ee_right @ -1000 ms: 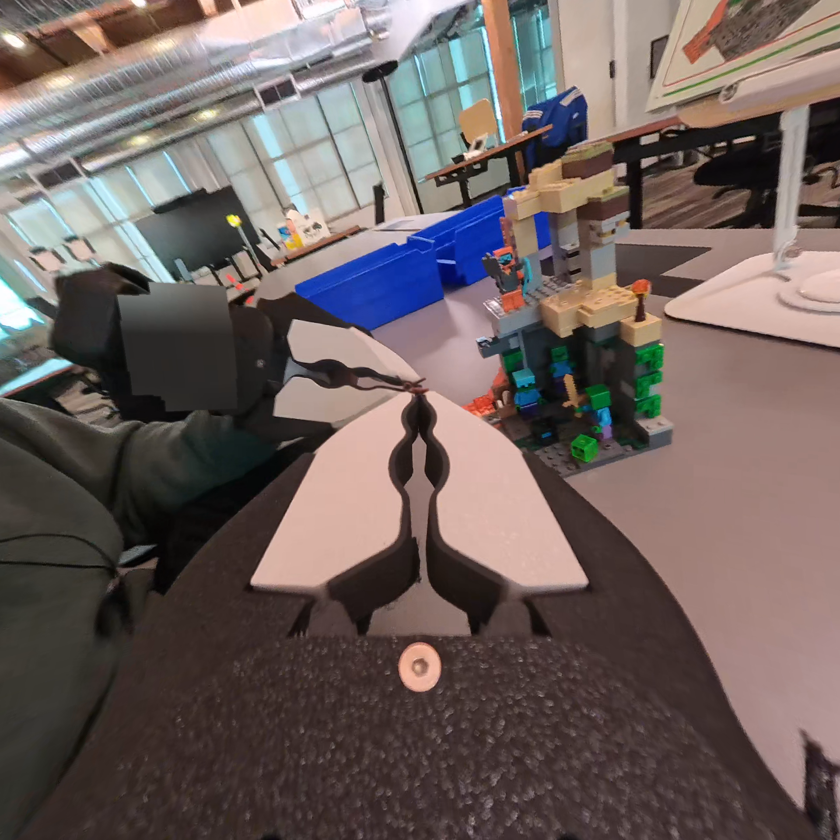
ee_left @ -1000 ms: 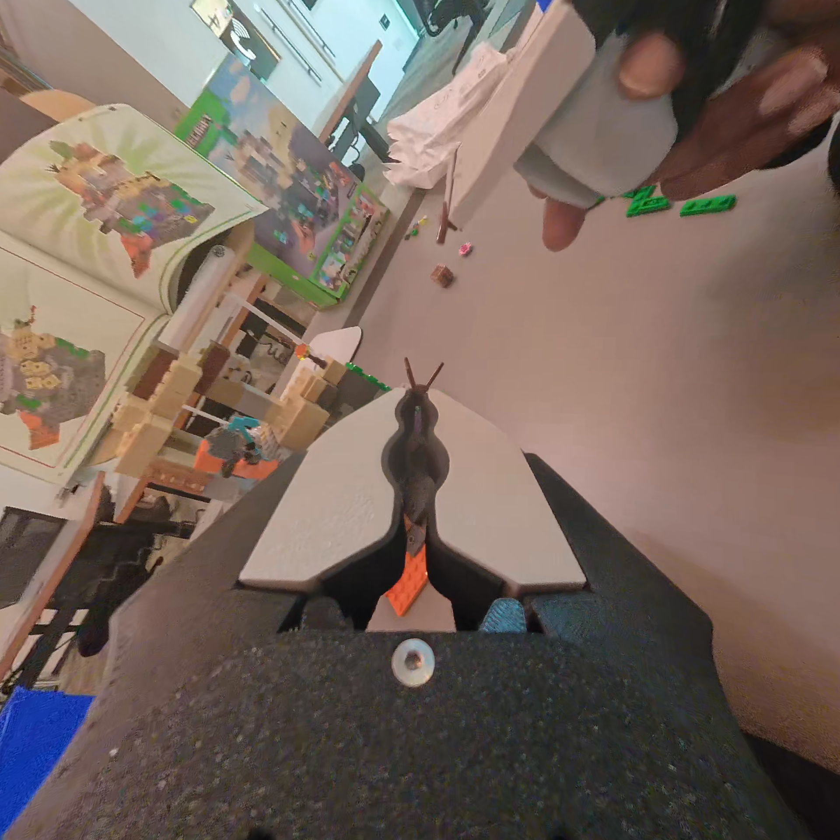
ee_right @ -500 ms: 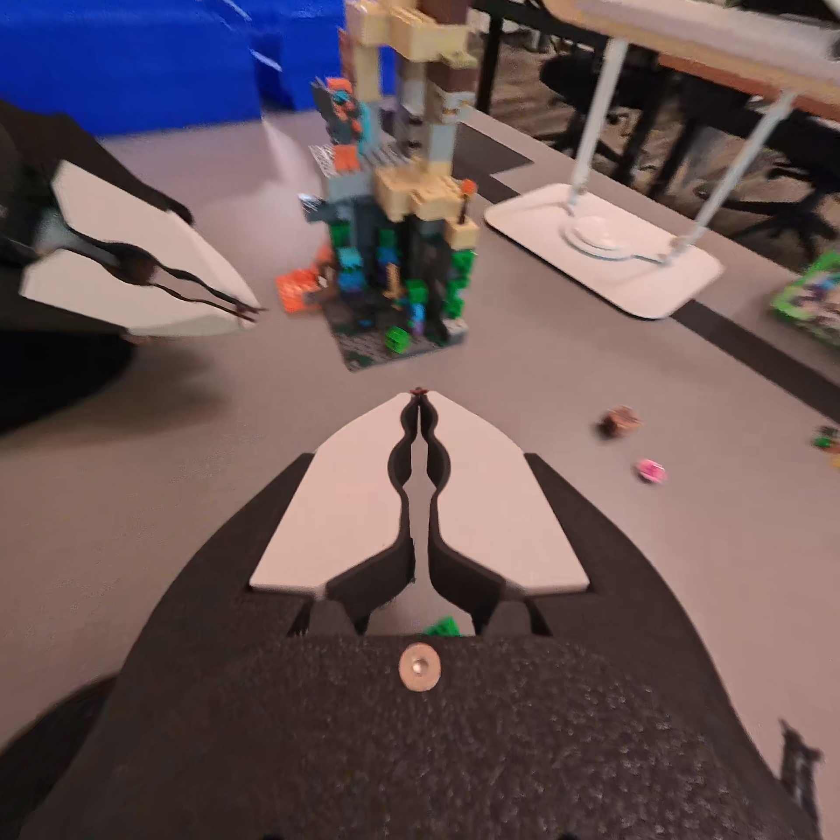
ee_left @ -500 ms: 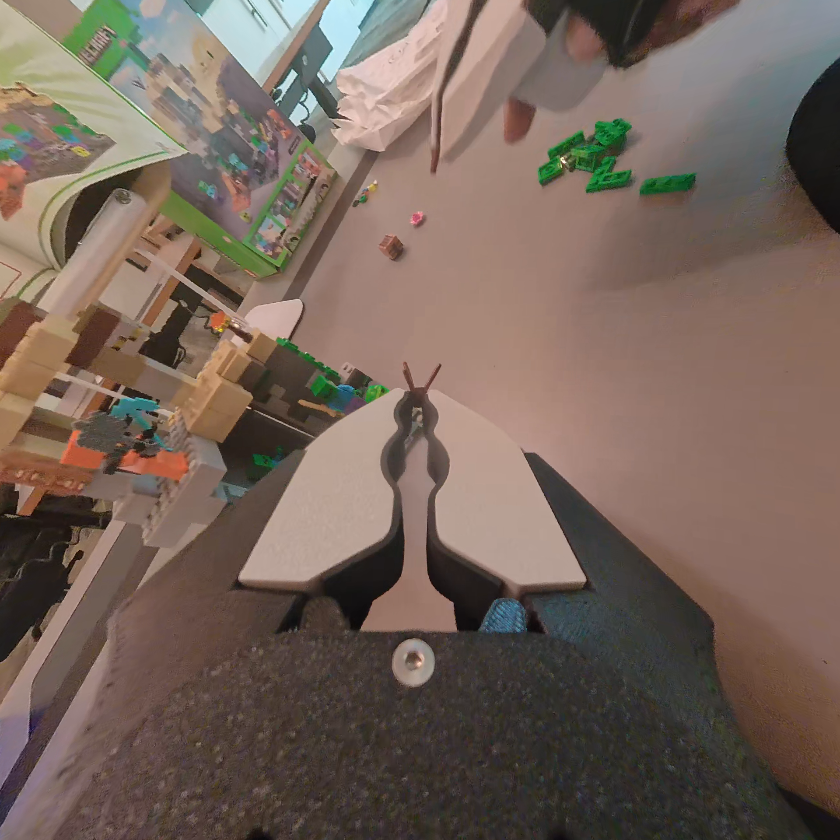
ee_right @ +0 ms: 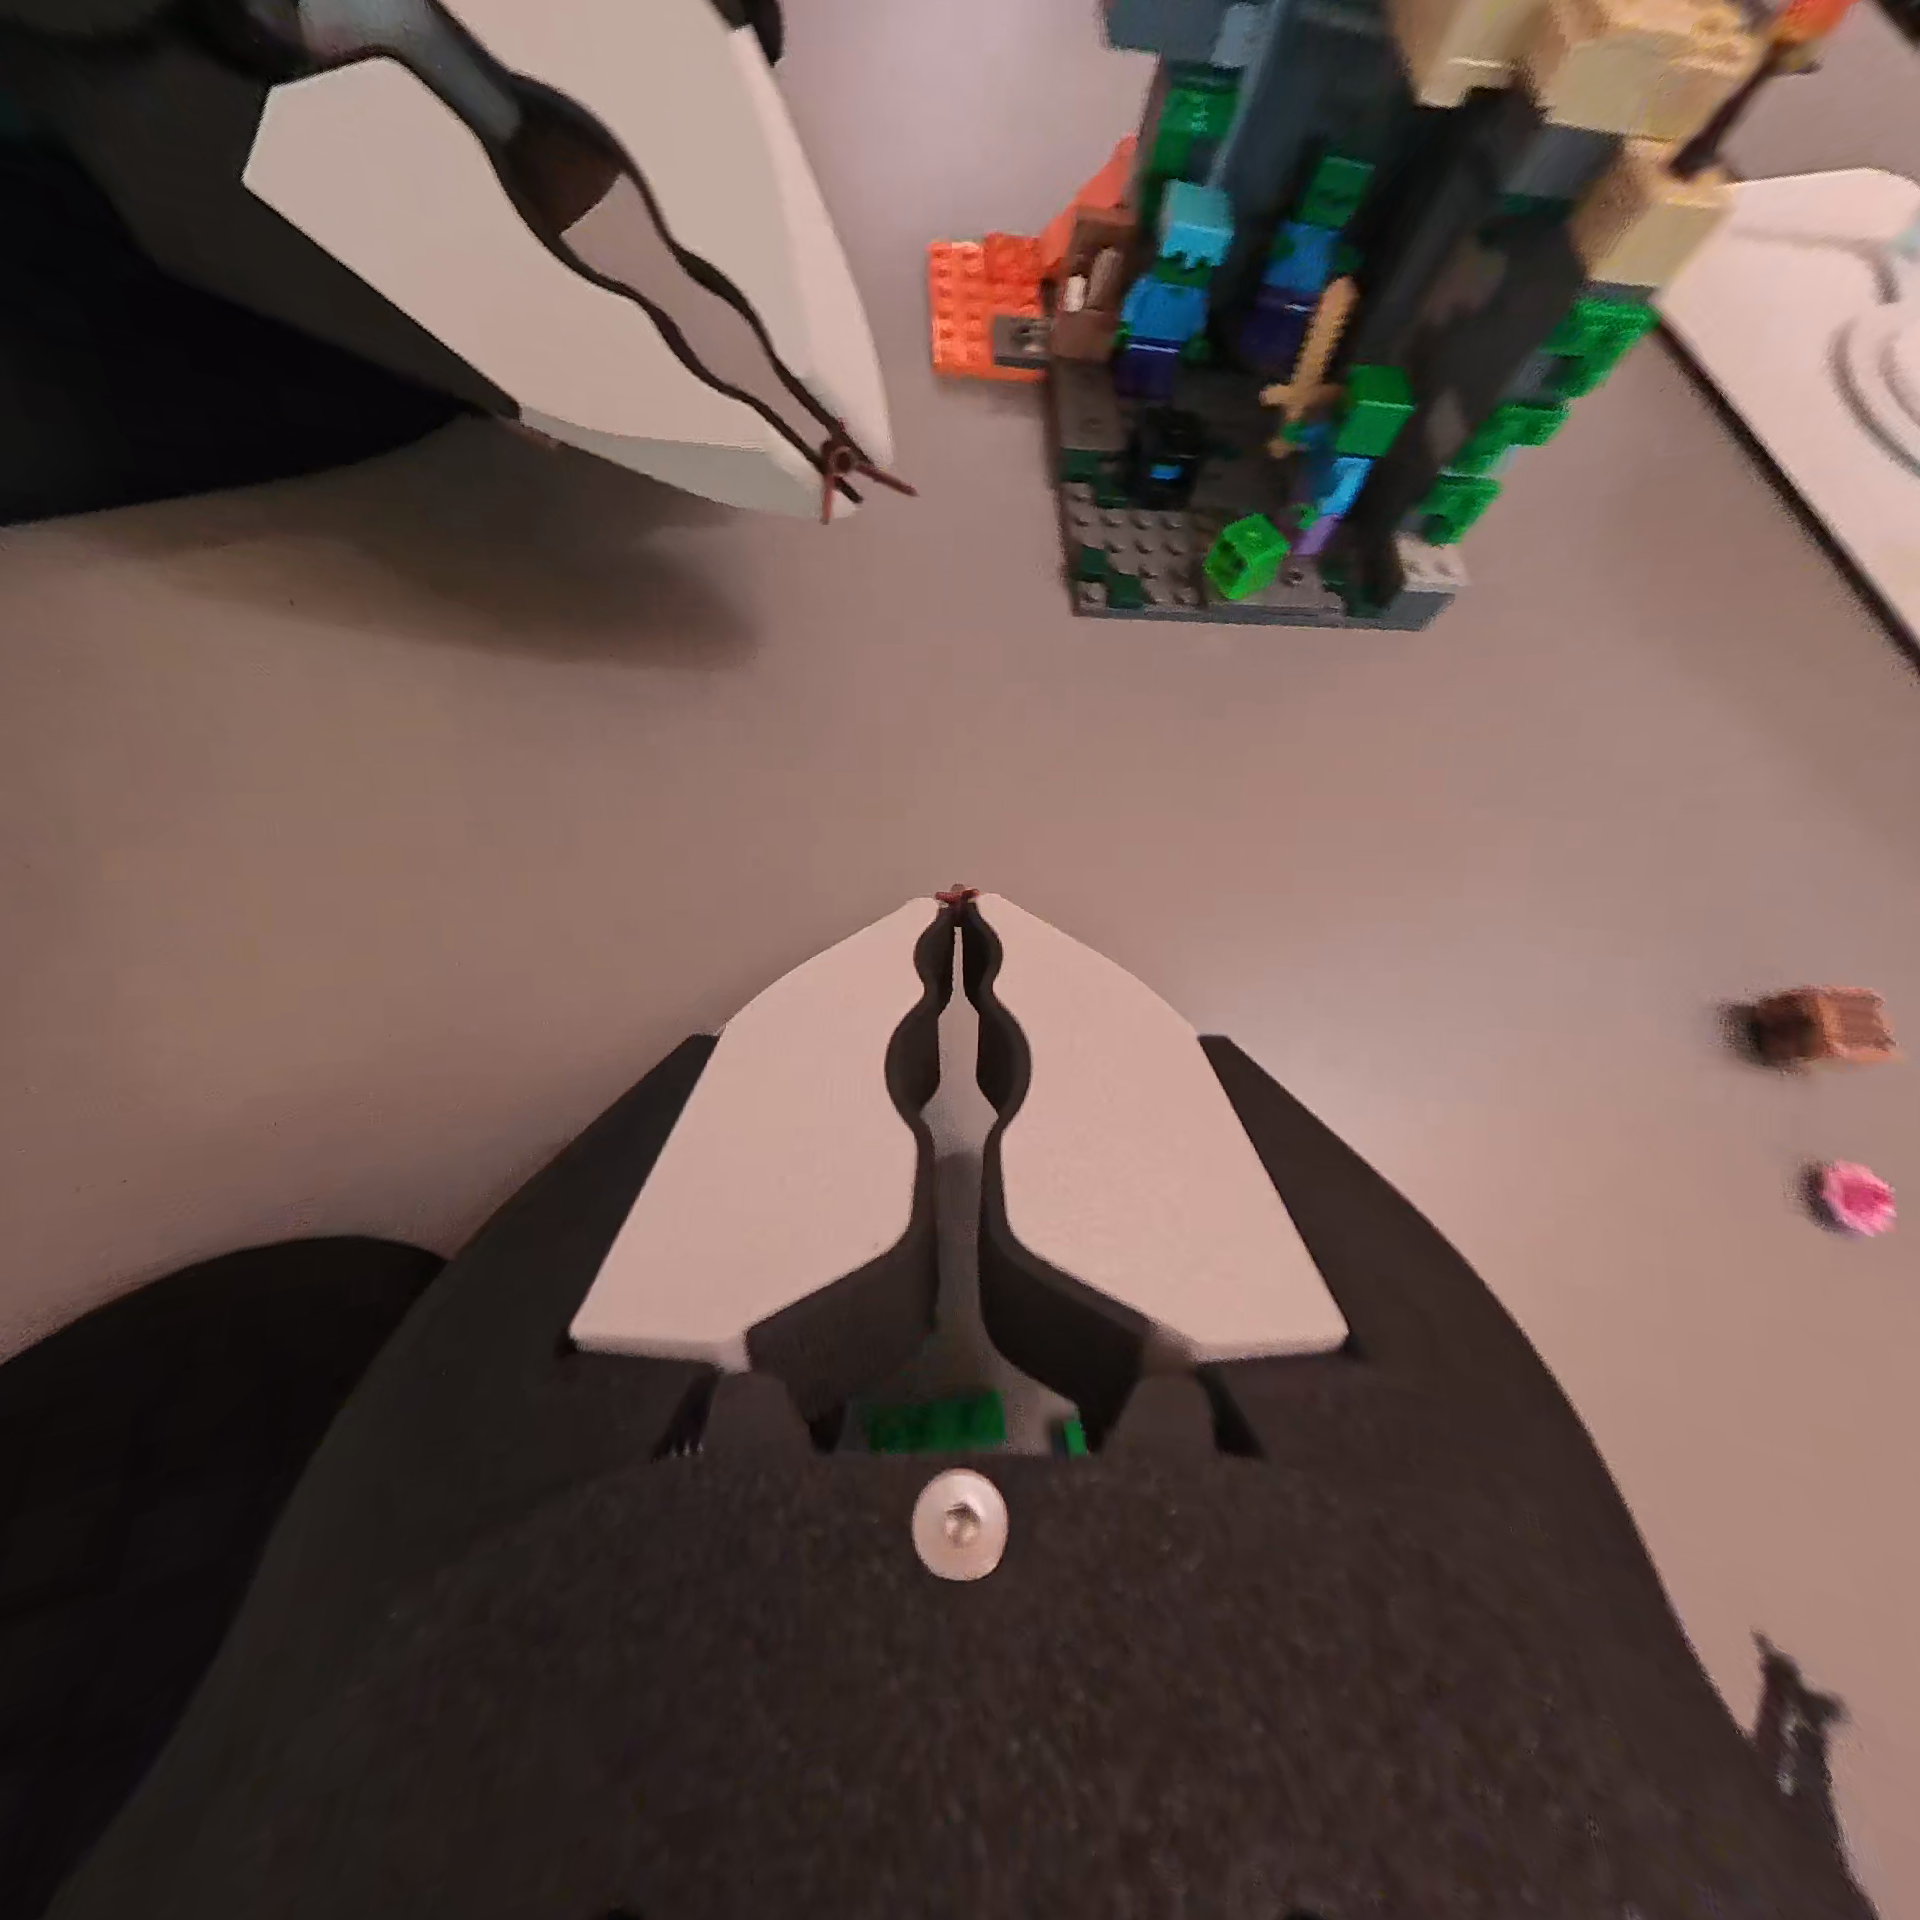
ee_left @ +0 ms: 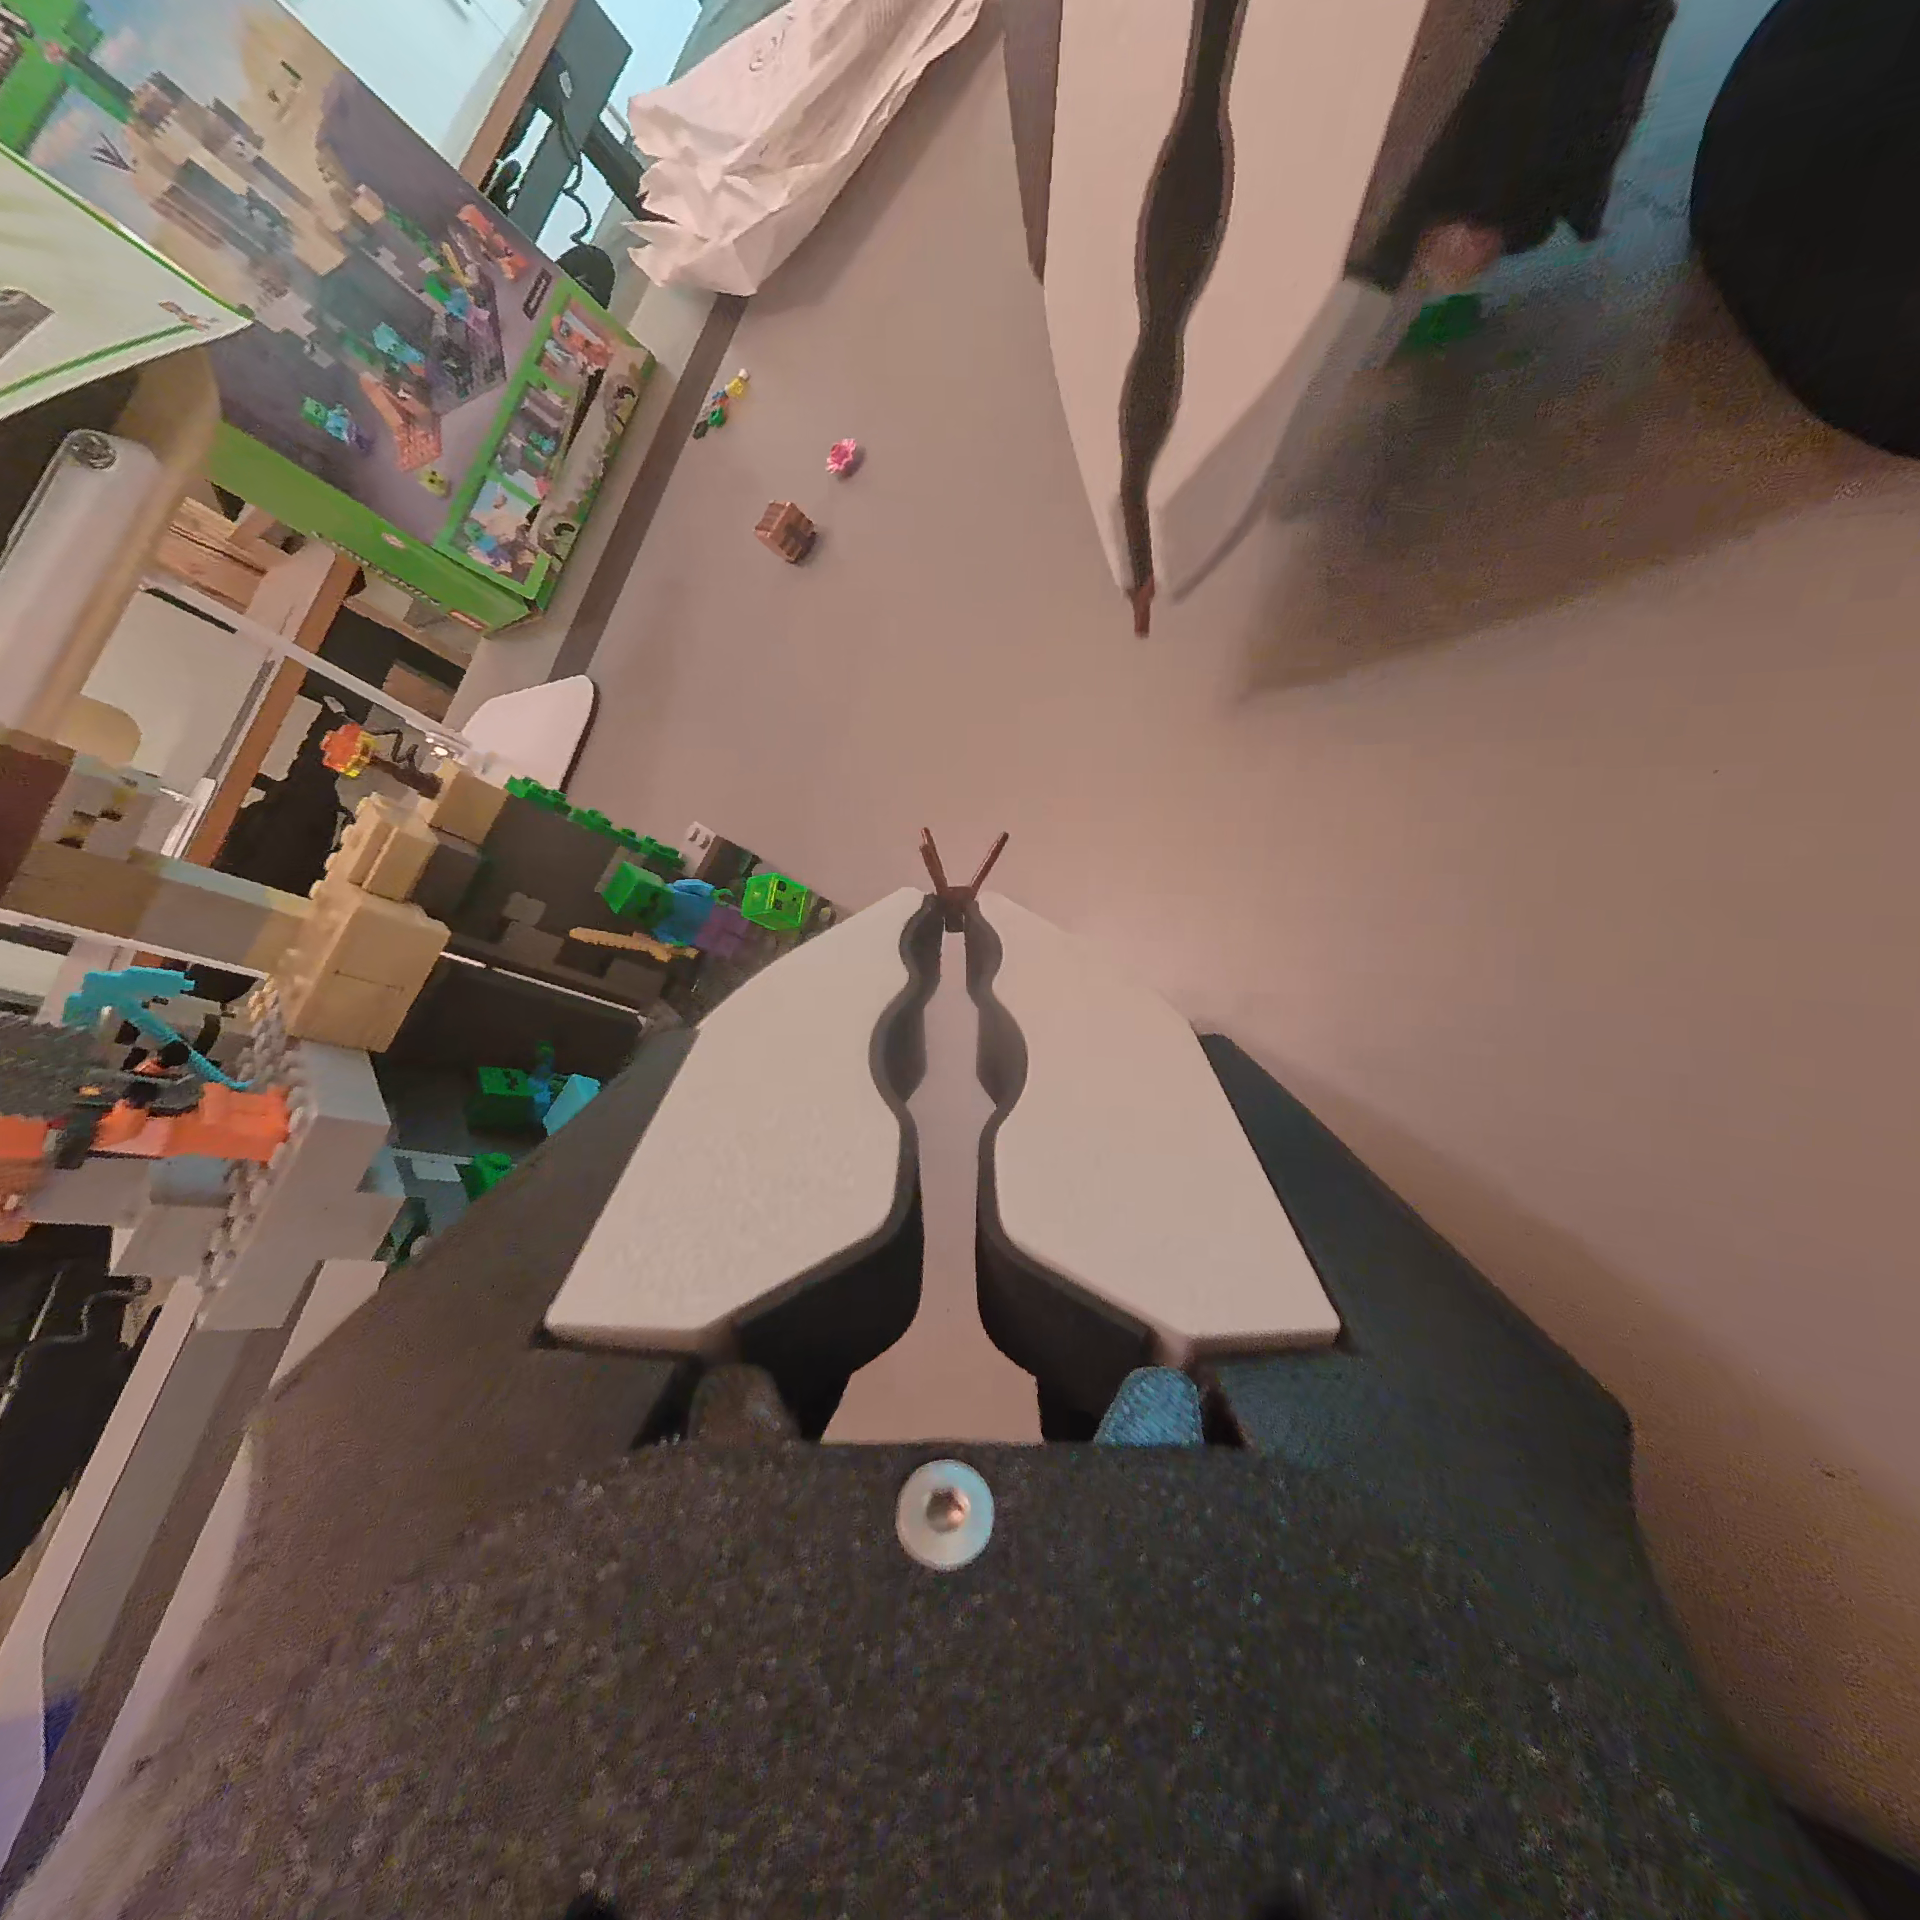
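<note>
While my left gripper (ee_left: pixel 951 914) keeps its fingers pressed together on a tiny brown forked piece (ee_left: pixel 961 868) over the grey table (ee_left: pixel 1455 935), a jolt could flick it away. From the right wrist, my right gripper (ee_right: pixel 956 914) is closed, seemingly empty; sweeping it could topple the brick tower (ee_right: pixel 1340 343).

Your left gripper (ee_left: pixel 954 914) and right gripper (ee_right: pixel 956 914) match: grainy black bodies, each with one silver screw (ee_left: pixel 943 1512) at centre, flat white fingers (ee_left: pixel 758 1143) with wavy black inner edges, thin reddish-brown tip prongs (ee_left: pixel 961 868).
</note>
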Motion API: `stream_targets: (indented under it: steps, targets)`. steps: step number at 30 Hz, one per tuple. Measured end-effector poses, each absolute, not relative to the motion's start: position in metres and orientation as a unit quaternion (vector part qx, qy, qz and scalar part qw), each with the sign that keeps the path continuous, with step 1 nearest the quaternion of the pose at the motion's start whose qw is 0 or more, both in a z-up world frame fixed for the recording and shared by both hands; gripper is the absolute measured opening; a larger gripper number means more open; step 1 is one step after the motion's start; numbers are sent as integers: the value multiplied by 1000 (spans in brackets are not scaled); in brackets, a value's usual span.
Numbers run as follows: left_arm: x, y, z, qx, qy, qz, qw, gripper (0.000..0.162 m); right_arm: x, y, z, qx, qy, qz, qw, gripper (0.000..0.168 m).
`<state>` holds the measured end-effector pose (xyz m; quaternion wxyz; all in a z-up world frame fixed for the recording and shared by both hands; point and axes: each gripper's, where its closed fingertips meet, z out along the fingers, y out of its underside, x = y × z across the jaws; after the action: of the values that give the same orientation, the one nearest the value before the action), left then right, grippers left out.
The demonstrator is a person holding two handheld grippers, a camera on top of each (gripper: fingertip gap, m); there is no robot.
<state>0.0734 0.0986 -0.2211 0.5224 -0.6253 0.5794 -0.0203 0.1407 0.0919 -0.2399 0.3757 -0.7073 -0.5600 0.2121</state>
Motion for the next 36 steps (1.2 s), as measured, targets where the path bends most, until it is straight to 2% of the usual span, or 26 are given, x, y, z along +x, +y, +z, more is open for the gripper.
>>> stream_targets:
  steps: [7,20,36]
  targets:
    - [72,98,-228,-630,588,-19,507,4,107,87,-249,-682,-588,200,387,1]
    - [74,93,-239,-629,607,-38,485,6,81,83,-225,-653,-558,251,446,1]
    - [85,79,-235,-597,628,-68,495,3,77,73,-227,-653,-556,296,421,1]
